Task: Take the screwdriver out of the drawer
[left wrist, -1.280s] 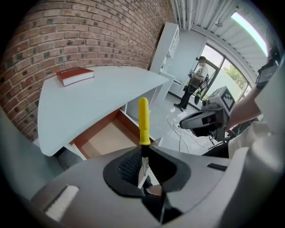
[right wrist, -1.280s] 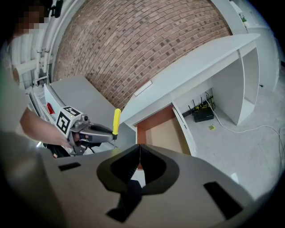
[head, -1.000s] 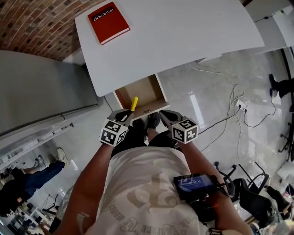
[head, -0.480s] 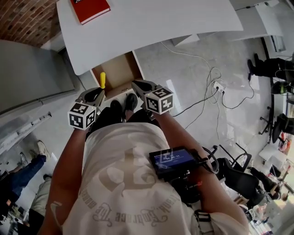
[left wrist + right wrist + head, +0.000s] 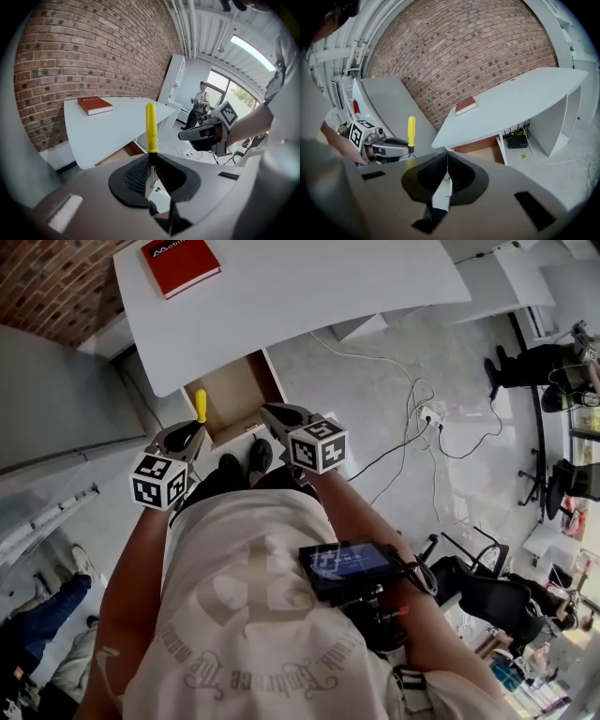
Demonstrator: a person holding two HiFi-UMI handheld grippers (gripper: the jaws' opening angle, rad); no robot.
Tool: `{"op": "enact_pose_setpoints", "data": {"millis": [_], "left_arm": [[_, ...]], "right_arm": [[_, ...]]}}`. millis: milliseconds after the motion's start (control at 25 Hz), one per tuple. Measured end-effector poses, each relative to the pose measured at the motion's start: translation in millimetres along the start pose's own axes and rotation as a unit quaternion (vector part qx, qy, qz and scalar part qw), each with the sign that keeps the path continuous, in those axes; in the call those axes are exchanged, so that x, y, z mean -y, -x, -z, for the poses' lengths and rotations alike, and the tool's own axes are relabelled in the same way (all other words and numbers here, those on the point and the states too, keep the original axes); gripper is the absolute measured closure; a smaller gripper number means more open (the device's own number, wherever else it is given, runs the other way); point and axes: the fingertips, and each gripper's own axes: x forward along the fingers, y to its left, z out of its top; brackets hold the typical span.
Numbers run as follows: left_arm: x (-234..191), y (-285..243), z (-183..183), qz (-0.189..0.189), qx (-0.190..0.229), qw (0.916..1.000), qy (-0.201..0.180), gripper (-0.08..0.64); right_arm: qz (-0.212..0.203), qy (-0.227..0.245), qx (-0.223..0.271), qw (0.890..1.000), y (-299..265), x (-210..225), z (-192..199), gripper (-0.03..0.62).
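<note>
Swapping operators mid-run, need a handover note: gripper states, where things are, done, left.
Left gripper: shut on the screwdriver shaft, yellow handle sticking up.
Right gripper: shut, empty, beside the left.
Drawer: open under the white table.
Done: screwdriver is out of the drawer, held above its front edge.
Left: probably only setting it down, perhaps on the table.

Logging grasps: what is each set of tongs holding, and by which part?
Left tongs grip the screwdriver by its metal shaft, just below the yellow handle. Right tongs are shut, holding nothing.
</note>
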Motion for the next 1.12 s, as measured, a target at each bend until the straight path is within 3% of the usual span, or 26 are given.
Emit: {"op": "enact_pose_setpoints", "data": {"millis": [400,1120], "left_arm": [[-0.9,20.5,-19.0,0.015,0.039,0.9991,-0.008,0.517],[10.3,68.8,-44.9,0.021,0.113,0.9931,-0.025,0.515]], "right_arm": [[0.010,0.030,0.035,0.999,11.1,-20.2,-31.4,0.586],[-0.011,0.088,0.091,0.992,38.8,-72.8,-66.9,0.586]]}}
